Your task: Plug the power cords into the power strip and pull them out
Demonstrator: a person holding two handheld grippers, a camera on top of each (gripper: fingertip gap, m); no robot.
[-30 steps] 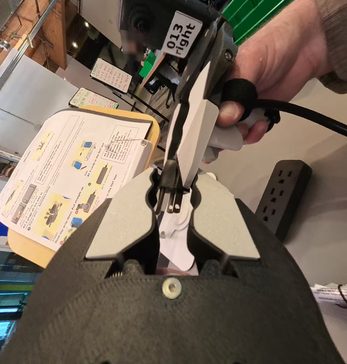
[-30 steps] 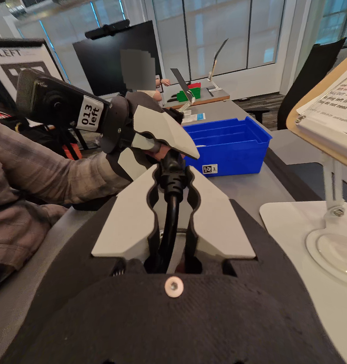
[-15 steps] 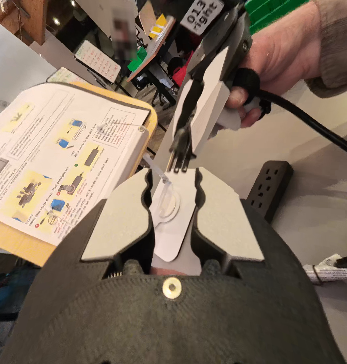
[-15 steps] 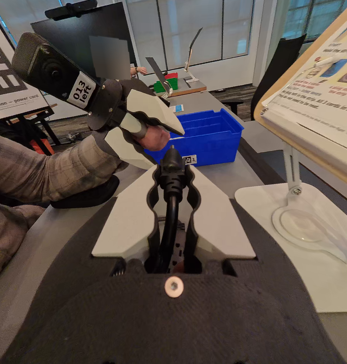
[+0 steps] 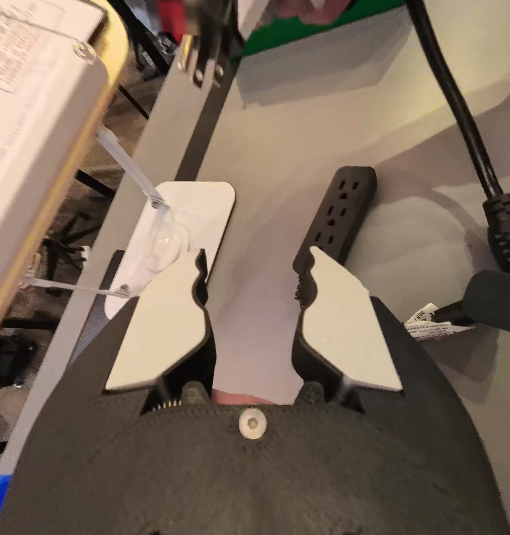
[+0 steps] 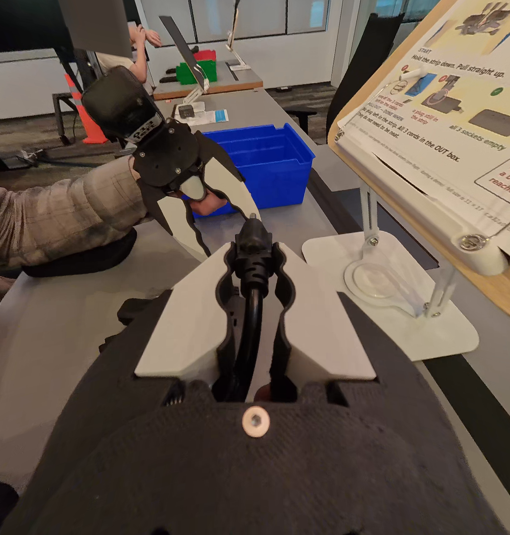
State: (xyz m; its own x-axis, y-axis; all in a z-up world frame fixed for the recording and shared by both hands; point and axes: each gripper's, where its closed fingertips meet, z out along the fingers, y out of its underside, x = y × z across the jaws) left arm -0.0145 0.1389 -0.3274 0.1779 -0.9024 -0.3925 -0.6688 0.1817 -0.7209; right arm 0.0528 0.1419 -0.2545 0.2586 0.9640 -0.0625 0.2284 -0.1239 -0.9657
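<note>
Power strip (image 5: 339, 214) on table (image 5: 265, 162), stand base (image 5: 190, 220) to its left, bin (image 6: 265, 162) beyond

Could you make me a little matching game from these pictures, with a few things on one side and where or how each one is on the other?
Things:
1. left gripper
2. plug
3. power strip
4. blue bin

States:
A. lying flat on the table, its visible sockets empty
B. open, holding nothing
C. standing on the table behind the left gripper
D. clamped in the right gripper

Pairs: 1-B, 2-D, 3-A, 4-C
</note>
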